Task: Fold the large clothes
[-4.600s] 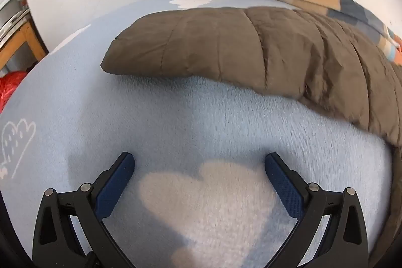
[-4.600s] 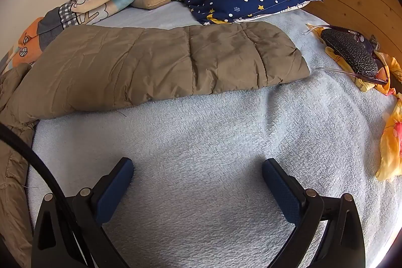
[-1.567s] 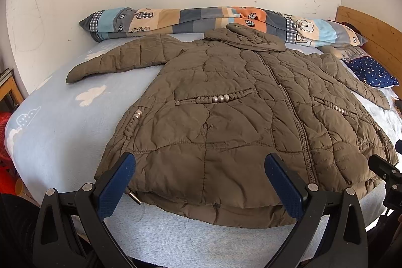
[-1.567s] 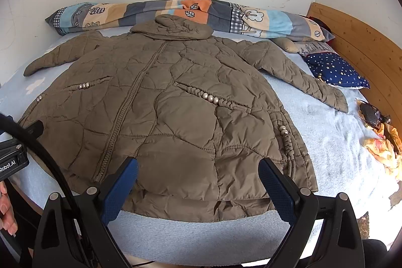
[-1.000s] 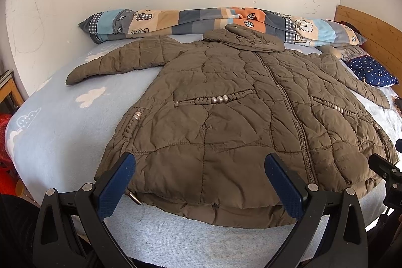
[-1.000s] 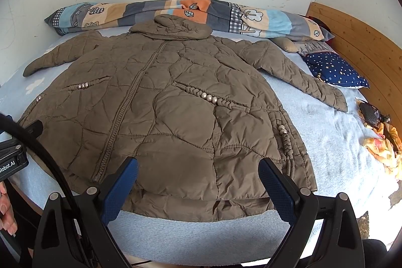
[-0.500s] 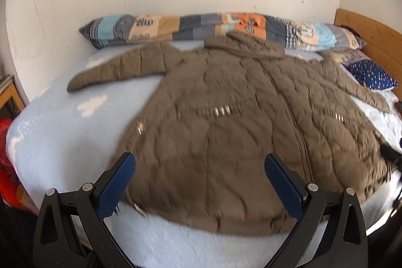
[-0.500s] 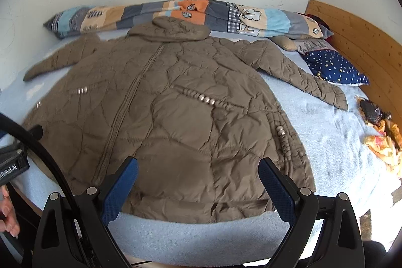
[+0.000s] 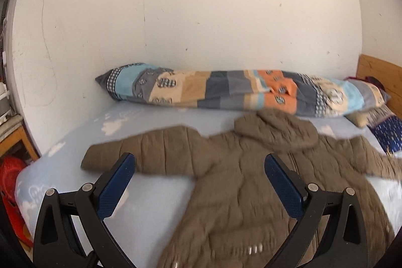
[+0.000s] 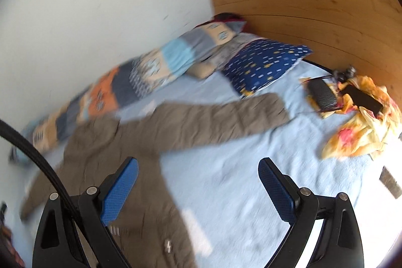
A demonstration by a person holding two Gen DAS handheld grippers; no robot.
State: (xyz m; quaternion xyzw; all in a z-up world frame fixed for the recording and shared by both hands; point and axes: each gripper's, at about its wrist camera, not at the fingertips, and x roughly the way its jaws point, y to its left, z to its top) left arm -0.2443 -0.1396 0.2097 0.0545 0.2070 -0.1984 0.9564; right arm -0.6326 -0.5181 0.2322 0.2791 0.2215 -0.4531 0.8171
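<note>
A large brown quilted jacket point(image 9: 241, 195) lies spread flat, front up, on the light blue bed, its hood point(image 9: 273, 132) toward the wall. Its left sleeve point(image 9: 140, 155) reaches out to the left. In the right wrist view the jacket point(image 10: 105, 157) lies at lower left, and its right sleeve point(image 10: 221, 117) stretches toward the starry pillow. My left gripper point(image 9: 198, 182) is open and empty, above the jacket near the left sleeve and shoulder. My right gripper point(image 10: 198, 182) is open and empty, above the bed sheet beside the right sleeve. Both views are blurred.
A rolled patchwork quilt point(image 9: 226, 94) lies along the white wall. A navy star pillow point(image 10: 263, 64), a dark pouch point(image 10: 322, 94) and a yellow floral cloth point(image 10: 361, 127) lie near the wooden headboard point(image 10: 314, 16). A red object point(image 9: 10, 175) sits beside the bed at left.
Both grippers have moved forward over the bed from the jacket's hem; the left view now faces the left sleeve and hood, the right view has swung right toward the right sleeve and headboard.
</note>
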